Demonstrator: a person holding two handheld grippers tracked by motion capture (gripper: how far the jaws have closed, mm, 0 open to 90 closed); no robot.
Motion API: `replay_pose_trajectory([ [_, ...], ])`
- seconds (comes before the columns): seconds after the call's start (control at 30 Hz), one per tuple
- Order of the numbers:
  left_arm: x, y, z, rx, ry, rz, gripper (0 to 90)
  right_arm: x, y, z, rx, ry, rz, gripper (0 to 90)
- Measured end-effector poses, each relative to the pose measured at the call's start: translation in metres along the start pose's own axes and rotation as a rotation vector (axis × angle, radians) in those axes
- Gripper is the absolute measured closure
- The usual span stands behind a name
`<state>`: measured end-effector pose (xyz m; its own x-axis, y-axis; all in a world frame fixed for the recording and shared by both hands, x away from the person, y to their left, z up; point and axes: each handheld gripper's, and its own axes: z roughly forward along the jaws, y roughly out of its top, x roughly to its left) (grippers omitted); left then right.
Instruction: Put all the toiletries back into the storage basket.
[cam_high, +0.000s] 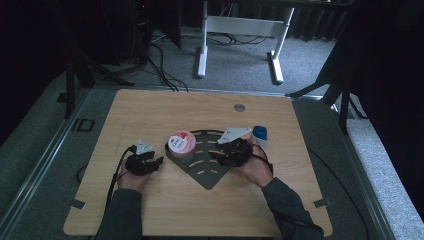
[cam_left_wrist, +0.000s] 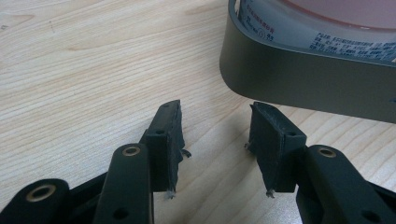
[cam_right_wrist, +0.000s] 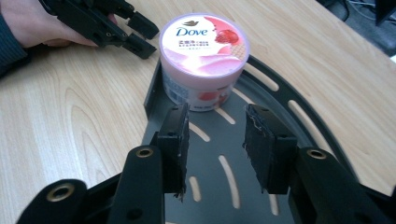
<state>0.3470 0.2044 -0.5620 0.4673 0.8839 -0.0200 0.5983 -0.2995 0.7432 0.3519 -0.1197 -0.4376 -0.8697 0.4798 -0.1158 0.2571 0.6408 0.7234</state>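
A pink Dove tub (cam_high: 181, 144) (cam_right_wrist: 203, 60) stands upright in the left corner of a dark slotted metal tray (cam_high: 206, 175) (cam_right_wrist: 219, 154). My left gripper (cam_high: 159, 161) (cam_left_wrist: 215, 130) rests on the wood just left of the tray wall (cam_left_wrist: 303, 84), jaws open with nothing between them. My right gripper (cam_high: 216, 156) (cam_right_wrist: 215, 135) hovers over the tray behind the tub, open and empty, a short gap from the tub. In the right gripper view the left gripper (cam_right_wrist: 140, 35) sits beside the tub with a hand behind it.
A small blue-and-white container (cam_high: 259, 134) stands on the wooden table (cam_high: 165, 107) just right of the tray. A round grommet hole (cam_high: 239, 107) sits near the far edge. White desk legs (cam_high: 201, 55) and cables lie on the floor beyond.
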Motion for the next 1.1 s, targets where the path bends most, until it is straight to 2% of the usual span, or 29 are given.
replay_pose_trajectory([
  [0.43, -0.001, 0.000, 0.000, 0.000, 0.000, 0.003, 53.8, -0.015, 0.001, -0.018, 0.025, -0.028, -0.020, 59.3],
  [0.57, -0.002, 0.000, 0.000, 0.000, -0.005, 0.008, 54.0, -0.019, 0.000, -0.021, 0.033, -0.028, -0.018, 58.9],
  [0.77, -0.002, 0.000, -0.001, 0.001, -0.008, 0.010, 54.1, -0.027, -0.005, -0.028, 0.071, -0.024, -0.049, 58.2],
  [1.1, -0.002, -0.001, 0.000, -0.001, -0.009, 0.008, 53.8, -0.037, -0.007, -0.036, 0.106, -0.004, -0.064, 54.8],
])
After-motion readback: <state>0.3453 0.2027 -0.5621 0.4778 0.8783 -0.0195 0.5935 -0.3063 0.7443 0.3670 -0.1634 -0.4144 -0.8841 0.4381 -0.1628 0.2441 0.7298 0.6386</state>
